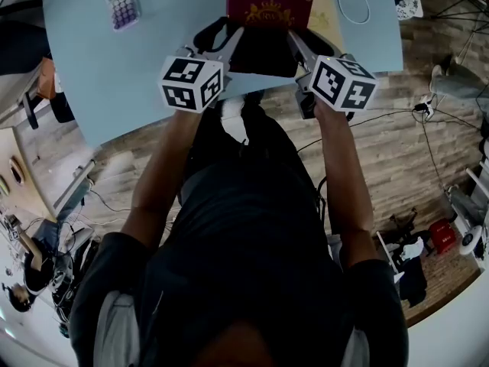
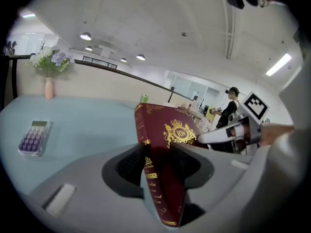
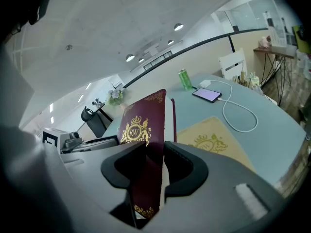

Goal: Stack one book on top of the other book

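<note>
The left gripper (image 1: 228,43) clenched the maroon book's (image 1: 269,2) left edge and the right gripper (image 1: 299,48) its right edge, holding it tilted over the blue table (image 1: 92,67). To stack well, both grips probably needed to stay level and travel rightward together, lowering only once corners matched. The yellow book (image 1: 325,17) lay flat on the table just right of the right gripper.

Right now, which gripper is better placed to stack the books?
Right, probably: left gripper and right gripper both clamp the dark red hardcover book, but the flat yellow book lies nearer the right one.
</note>
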### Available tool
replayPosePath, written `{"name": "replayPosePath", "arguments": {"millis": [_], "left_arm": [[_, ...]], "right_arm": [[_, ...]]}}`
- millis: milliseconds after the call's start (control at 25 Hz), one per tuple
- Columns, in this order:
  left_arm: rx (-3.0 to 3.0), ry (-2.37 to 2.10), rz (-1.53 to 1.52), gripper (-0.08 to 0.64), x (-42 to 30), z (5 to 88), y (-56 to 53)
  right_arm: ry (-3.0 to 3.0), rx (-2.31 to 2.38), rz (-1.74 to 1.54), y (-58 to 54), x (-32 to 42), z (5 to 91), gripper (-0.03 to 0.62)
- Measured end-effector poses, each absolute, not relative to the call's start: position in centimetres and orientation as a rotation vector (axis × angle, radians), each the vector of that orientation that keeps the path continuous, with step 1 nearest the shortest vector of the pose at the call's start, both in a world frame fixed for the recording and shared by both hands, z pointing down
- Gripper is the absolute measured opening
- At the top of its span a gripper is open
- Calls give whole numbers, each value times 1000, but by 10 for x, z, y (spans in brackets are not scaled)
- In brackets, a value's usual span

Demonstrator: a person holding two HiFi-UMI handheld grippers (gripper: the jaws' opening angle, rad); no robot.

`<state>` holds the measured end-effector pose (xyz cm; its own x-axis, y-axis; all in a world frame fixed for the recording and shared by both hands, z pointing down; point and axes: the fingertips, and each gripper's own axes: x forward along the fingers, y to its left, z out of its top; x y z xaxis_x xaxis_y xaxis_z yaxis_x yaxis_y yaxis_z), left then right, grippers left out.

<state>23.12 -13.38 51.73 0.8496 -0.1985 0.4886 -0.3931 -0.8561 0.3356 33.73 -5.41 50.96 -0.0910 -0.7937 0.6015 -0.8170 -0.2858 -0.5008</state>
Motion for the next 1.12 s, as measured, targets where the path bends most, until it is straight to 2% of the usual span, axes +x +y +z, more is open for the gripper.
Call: {"name": "replayPosePath", "arguments": {"millis": [520, 1120], "left_arm": [[2539, -314, 708, 192, 290, 558, -86], [2477, -229, 781, 192, 324, 586, -48]], "right_arm": [[-1762, 2143, 1440, -11, 400, 543, 120], [-1705, 2122, 1501, 11, 444, 575, 120]]}}
